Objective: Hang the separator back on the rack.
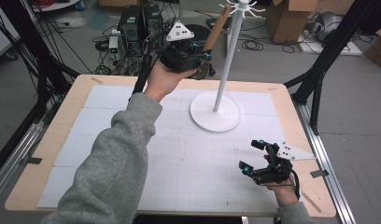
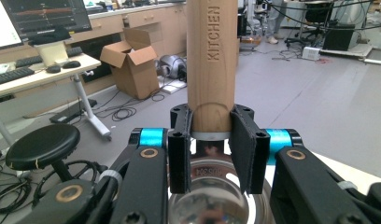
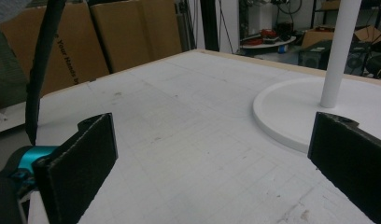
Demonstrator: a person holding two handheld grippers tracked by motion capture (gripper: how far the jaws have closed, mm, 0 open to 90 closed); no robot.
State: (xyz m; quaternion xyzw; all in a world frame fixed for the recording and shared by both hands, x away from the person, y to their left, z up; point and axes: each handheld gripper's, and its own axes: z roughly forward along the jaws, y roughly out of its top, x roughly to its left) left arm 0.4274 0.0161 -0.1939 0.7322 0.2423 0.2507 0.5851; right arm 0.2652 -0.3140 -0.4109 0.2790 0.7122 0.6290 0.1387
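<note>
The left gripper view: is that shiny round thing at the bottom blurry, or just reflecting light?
In the left gripper view the metal bowl mirrors the room with soft, smeared glare, while the wooden handle above stays sharp; the high view is slightly grainy overall.

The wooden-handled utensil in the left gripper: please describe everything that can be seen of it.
The utensil has a round, light wooden handle with the word KITCHEN pressed into it, joined by a metal collar to a shiny steel bowl or head that shows below the jaws. The left gripper is shut on the handle's lower end, one black pad on each side. In the high view the handle is held in the air beyond the table's far edge, slanting up toward the white stand; whether they touch is unclear.
</note>
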